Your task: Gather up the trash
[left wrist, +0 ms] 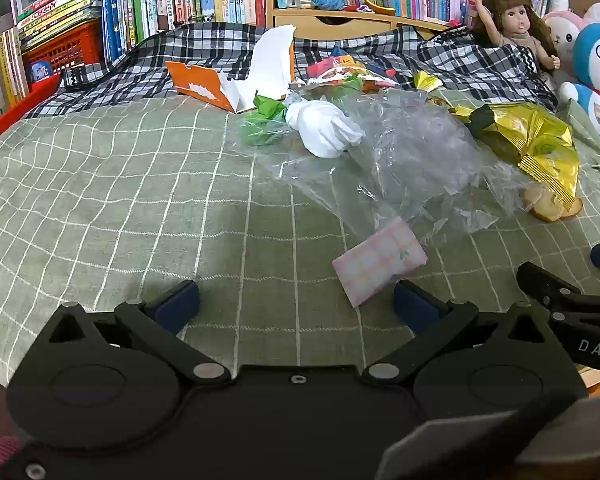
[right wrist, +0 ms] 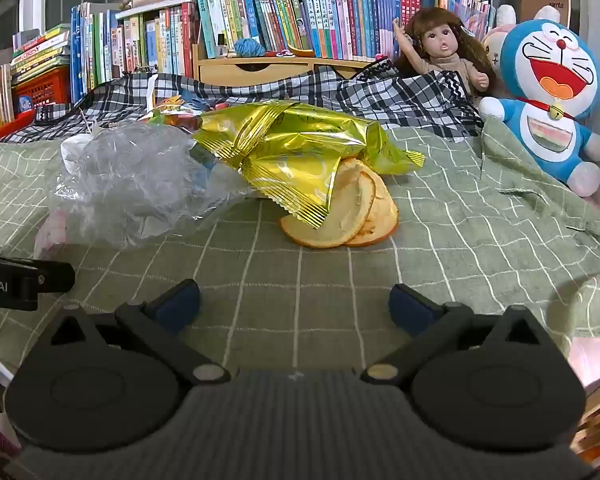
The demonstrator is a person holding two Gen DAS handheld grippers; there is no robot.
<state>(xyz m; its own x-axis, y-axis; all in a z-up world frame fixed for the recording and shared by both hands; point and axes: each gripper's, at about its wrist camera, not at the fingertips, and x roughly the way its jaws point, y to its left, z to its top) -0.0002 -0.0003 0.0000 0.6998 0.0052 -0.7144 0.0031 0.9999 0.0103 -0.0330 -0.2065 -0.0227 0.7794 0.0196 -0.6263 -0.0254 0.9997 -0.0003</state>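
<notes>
Left hand-held gripper (left wrist: 296, 304) is hovering wide and empty over the bed (left wrist: 100, 200); pink packet (left wrist: 380, 266) is lying just ahead, uncollected. Right hand-held gripper (right wrist: 294, 304) is gaping empty too, orange peel (right wrist: 340, 216) and gold wrapper (right wrist: 300, 148) lying beyond. Collection appears unstarted.

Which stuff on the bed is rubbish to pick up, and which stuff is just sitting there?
Rubbish to collect: clear plastic bag, gold snack wrapper, orange peel, pink packet, white crumpled tissue, torn orange box.

Just sitting there: doll, blue plush toy, books, checked blanket.
</notes>
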